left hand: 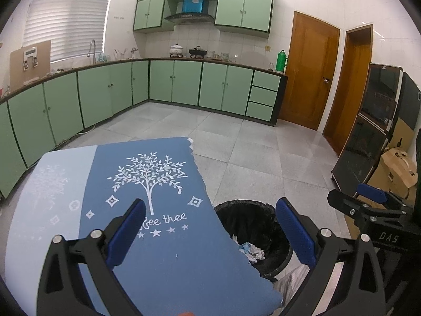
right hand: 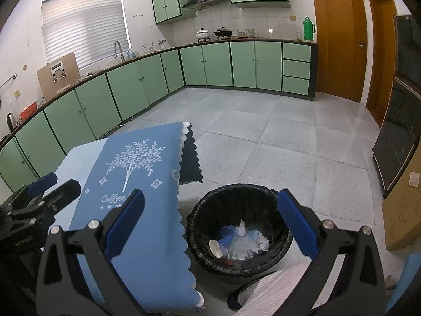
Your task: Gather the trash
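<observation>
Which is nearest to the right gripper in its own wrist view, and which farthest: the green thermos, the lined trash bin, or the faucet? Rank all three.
1. Trash bin: on the floor just beneath the right gripper, whose jaws are open.
2. Faucet: on the left counter, by the window.
3. Green thermos: far counter end, beside the door.

From the left wrist view, the blue tree-printed tablecloth [left hand: 158,237] hides the near-left part of the round black-lined trash bin [left hand: 244,218]. Small crumpled scraps [right hand: 244,242] inside stay unidentifiable. A white ribbed object [right hand: 276,287] is cut off at the bottom edge.
</observation>
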Demonstrator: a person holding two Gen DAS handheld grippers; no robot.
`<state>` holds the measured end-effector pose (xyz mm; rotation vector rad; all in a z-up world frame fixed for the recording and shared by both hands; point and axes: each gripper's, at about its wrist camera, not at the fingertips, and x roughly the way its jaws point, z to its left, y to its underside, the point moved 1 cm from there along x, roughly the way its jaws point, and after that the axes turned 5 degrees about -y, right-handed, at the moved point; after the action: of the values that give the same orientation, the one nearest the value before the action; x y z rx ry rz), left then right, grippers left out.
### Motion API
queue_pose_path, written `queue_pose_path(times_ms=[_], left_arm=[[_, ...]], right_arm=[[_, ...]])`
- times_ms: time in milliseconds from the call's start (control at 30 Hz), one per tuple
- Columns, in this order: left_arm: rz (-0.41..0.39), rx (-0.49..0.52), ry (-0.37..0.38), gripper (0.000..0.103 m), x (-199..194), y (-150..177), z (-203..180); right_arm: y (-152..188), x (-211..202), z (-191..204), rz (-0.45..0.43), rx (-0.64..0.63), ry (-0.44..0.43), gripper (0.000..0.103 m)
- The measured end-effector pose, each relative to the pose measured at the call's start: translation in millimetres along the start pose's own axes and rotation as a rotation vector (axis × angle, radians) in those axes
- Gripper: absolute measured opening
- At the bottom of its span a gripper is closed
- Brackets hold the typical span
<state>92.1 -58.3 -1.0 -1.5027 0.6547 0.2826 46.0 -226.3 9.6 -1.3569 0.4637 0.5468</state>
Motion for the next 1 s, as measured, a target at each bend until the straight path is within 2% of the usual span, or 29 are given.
queue_pose_path(times_ms=[1000], left_arm=[[0.011, -0.007, -0.019, 0.097, 0.4, 1.1, 4.8]], right_arm=[[-0.7, 7.0, 5.7, 0.012, -0.023, -0.013, 0.098]])
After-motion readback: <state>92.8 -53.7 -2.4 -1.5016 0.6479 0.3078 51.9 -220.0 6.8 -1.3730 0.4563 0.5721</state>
